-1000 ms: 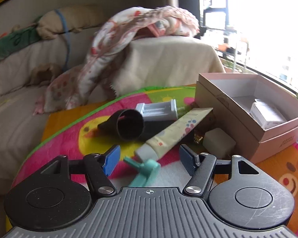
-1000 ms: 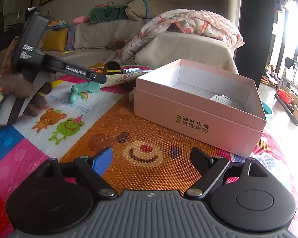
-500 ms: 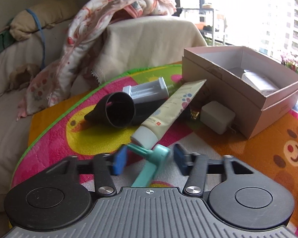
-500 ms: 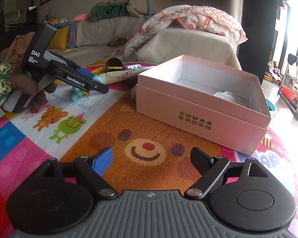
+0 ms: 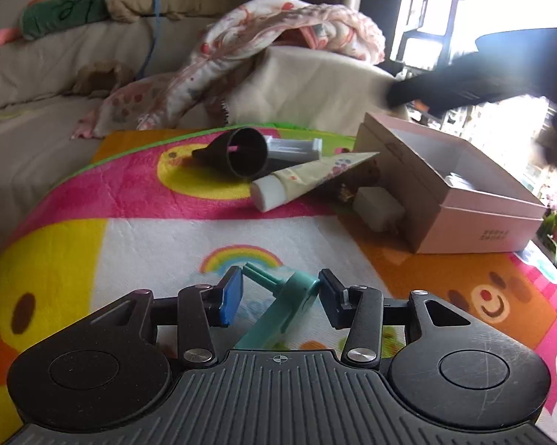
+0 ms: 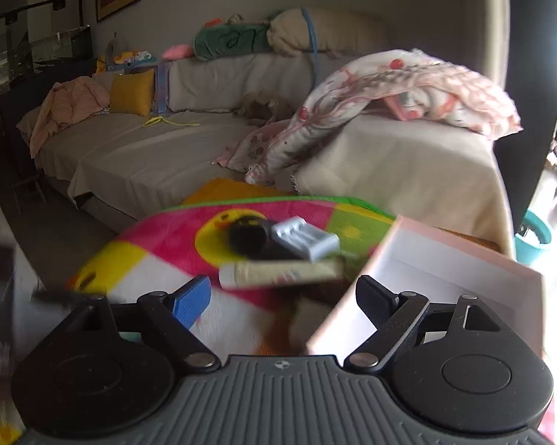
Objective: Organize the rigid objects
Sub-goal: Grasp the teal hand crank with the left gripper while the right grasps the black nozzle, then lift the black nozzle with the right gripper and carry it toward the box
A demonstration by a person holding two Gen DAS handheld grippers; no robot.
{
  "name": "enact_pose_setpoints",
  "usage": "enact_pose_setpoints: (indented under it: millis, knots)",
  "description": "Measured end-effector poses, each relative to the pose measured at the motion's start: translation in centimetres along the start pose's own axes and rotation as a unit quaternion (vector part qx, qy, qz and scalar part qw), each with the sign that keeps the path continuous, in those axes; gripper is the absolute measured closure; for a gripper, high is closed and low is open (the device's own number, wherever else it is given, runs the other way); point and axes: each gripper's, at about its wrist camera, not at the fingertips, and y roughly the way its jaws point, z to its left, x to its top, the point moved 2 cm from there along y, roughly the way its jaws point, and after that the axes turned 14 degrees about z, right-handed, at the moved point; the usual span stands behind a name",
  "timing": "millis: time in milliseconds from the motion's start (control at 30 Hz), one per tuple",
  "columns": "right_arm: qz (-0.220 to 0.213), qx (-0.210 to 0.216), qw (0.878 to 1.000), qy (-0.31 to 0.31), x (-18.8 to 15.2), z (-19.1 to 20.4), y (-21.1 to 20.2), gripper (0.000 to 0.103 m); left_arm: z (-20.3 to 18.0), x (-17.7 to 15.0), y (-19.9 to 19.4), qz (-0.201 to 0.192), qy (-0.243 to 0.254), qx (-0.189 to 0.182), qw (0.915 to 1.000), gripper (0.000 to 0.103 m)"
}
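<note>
Left gripper (image 5: 278,289) is lifting the teal plastic piece (image 5: 289,304) clear of the pile.

Its 2 fingers, spread a second ago, are now pinching the teal plastic piece, which is sitting near the camera over the rainbow patch of the colourful mat (image 5: 137,193), so 1 item looks ready for the pink box (image 5: 475,222) at right. The right gripper (image 6: 282,296) is staying spread and empty while swinging toward the far pile: black funnel (image 5: 241,152), cream tube (image 5: 308,178), grey battery holder (image 6: 304,239). Its view is blurred; the box contents and the white block (image 5: 378,205) are hard to identify.
</note>
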Motion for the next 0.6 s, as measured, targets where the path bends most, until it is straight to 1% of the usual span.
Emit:
enact_pose_setpoints:
  millis: [67,133,200,233,300,367,400,433,467,500,533,600]
  knots:
    - [0.021,0.002,1.0,0.005,3.0,0.7,2.7,0.017,-0.2,0.0,-0.1,-0.006,0.008,0.001,1.0,0.053]
    - [0.046,0.001,0.999,0.013,5.6,1.7,5.9,0.017,-0.2,0.0,0.1,-0.001,0.006,0.0,1.0,0.053]
    - [0.07,-0.002,0.997,0.026,7.4,2.5,8.9,0.017,-0.1,0.0,0.2,0.0,0.004,-0.002,1.0,0.053]
    - [0.083,0.003,0.996,0.03,8.2,2.9,10.5,0.017,-0.2,0.0,0.2,-0.001,0.004,-0.002,1.0,0.053]
    - [0.101,0.003,0.994,0.043,9.3,3.3,13.3,0.017,-0.2,0.0,0.3,0.001,0.004,-0.002,1.0,0.053]
    - [0.124,-0.001,0.991,0.047,9.9,3.7,15.7,0.024,-0.1,0.0,0.3,0.001,0.002,-0.005,1.0,0.053]
    - [0.135,-0.008,0.99,0.044,10.1,3.8,16.6,0.042,0.0,0.0,0.2,0.001,0.0,-0.007,1.0,0.053]
    - [0.147,-0.015,0.988,0.04,10.1,4.0,17.2,0.055,0.1,-0.1,0.2,0.0,-0.002,-0.01,0.9999,0.053]
    - [0.153,-0.013,0.987,0.034,10.0,4.1,17.2,0.056,0.2,-0.1,0.2,-0.001,-0.005,-0.013,0.9999,0.053]
    - [0.151,-0.013,0.988,0.033,10.0,4.2,16.8,0.056,0.4,-0.1,0.2,-0.001,-0.009,-0.018,0.9998,0.053]
    - [0.141,-0.009,0.989,0.033,9.8,4.2,15.7,0.056,0.6,-0.1,0.2,-0.002,-0.014,-0.024,0.9996,0.053]
    - [0.118,0.015,0.993,0.021,9.3,4.1,12.9,0.056,1.0,-0.1,0.1,-0.004,-0.025,-0.037,0.999,0.053]
